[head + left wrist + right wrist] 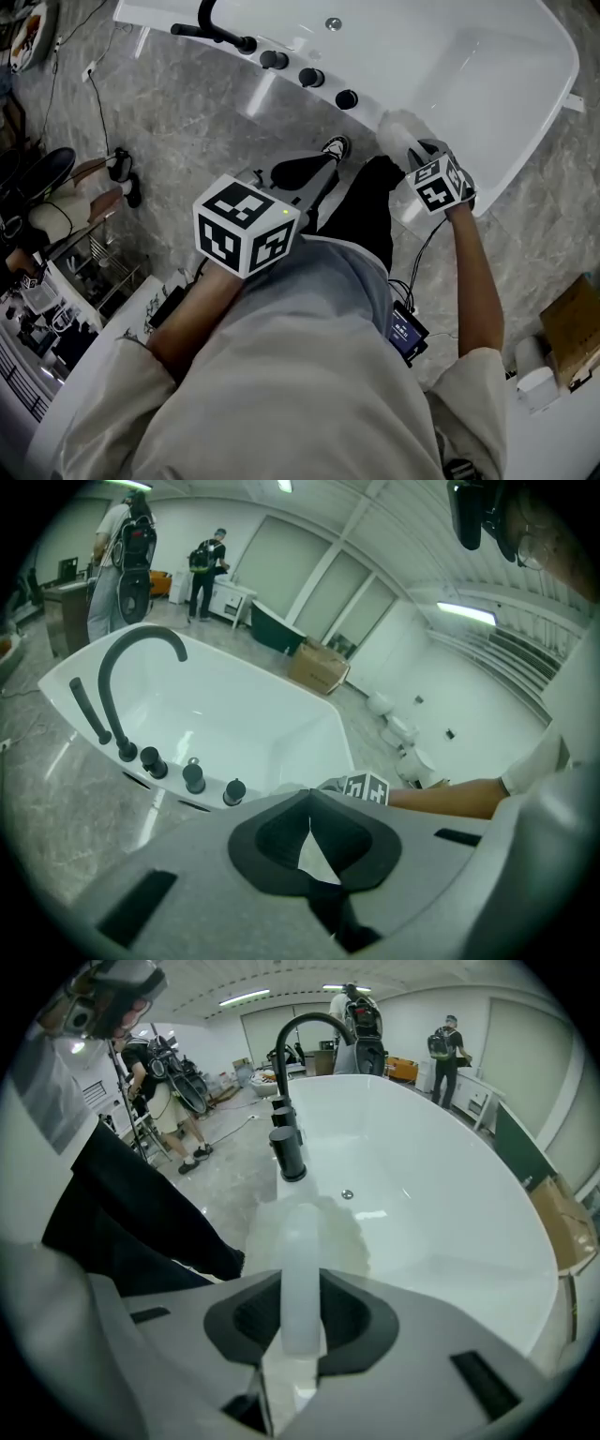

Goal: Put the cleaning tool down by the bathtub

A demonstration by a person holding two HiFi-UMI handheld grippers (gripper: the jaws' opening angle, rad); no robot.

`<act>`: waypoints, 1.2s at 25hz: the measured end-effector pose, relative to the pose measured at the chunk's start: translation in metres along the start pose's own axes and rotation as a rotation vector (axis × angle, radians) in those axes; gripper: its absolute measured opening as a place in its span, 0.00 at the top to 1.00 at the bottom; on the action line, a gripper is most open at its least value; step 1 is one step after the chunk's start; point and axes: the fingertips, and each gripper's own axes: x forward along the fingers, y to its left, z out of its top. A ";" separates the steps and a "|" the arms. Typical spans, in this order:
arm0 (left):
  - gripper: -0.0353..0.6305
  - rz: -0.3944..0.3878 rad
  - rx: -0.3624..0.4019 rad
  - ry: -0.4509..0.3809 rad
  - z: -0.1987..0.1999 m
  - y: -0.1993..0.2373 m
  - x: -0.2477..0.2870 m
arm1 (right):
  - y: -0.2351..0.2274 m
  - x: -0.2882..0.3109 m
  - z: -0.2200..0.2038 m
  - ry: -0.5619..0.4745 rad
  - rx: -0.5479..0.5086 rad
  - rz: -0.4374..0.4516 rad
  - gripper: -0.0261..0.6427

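Observation:
The white bathtub (487,66) fills the top of the head view, with a black faucet (211,28) and black knobs (309,77) on its near rim. My right gripper (439,183) is shut on the cleaning tool (405,127), a pale fluffy-headed brush held over the tub's rim. In the right gripper view its translucent handle (300,1260) runs up between the jaws to the fluffy head (314,1218), which lies against the tub's edge (441,1222). My left gripper (309,172) hangs over the floor beside the tub, jaws shut and empty (309,803).
Grey marble floor surrounds the tub. A cardboard box (572,328) and white fixtures sit at the right. A rack and cables (94,94) are at the left. People stand in the background (202,569). The person's legs and shoe (336,147) are near the tub.

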 end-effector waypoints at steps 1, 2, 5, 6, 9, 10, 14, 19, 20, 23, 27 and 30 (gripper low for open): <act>0.94 0.003 -0.002 -0.001 0.000 0.001 0.000 | 0.000 0.001 -0.001 0.004 -0.019 0.000 0.84; 0.94 0.010 0.002 -0.001 0.000 0.001 0.000 | -0.001 0.003 -0.002 0.009 -0.040 -0.002 0.84; 0.94 0.041 0.049 0.011 -0.002 0.003 0.000 | 0.000 0.008 -0.003 0.026 -0.118 -0.012 0.84; 0.94 0.044 0.058 0.015 -0.003 0.002 0.000 | 0.000 0.010 -0.003 0.028 -0.134 -0.011 0.84; 0.94 0.033 0.046 0.020 -0.005 -0.001 0.002 | -0.001 0.010 -0.003 0.020 -0.130 0.002 0.84; 0.94 0.031 0.043 0.022 -0.006 -0.001 0.003 | -0.002 0.010 -0.002 0.016 -0.126 0.007 0.84; 0.94 0.023 0.047 0.033 -0.008 -0.004 0.008 | -0.002 0.012 -0.003 0.008 -0.108 0.015 0.84; 0.94 0.003 0.028 0.031 -0.006 -0.005 0.010 | -0.004 0.012 -0.003 -0.001 -0.057 0.031 0.84; 0.94 -0.003 0.015 0.028 -0.006 -0.005 0.010 | -0.005 0.012 -0.003 -0.004 -0.043 0.033 0.83; 0.94 -0.004 0.004 0.020 -0.003 -0.003 0.008 | -0.008 0.010 -0.003 -0.008 -0.024 0.036 0.81; 0.94 -0.005 0.006 0.017 -0.001 -0.002 0.006 | -0.008 0.008 -0.003 -0.019 -0.005 0.047 0.76; 0.94 -0.002 0.004 0.007 0.002 0.000 0.003 | -0.007 0.005 -0.004 -0.024 -0.008 0.037 0.76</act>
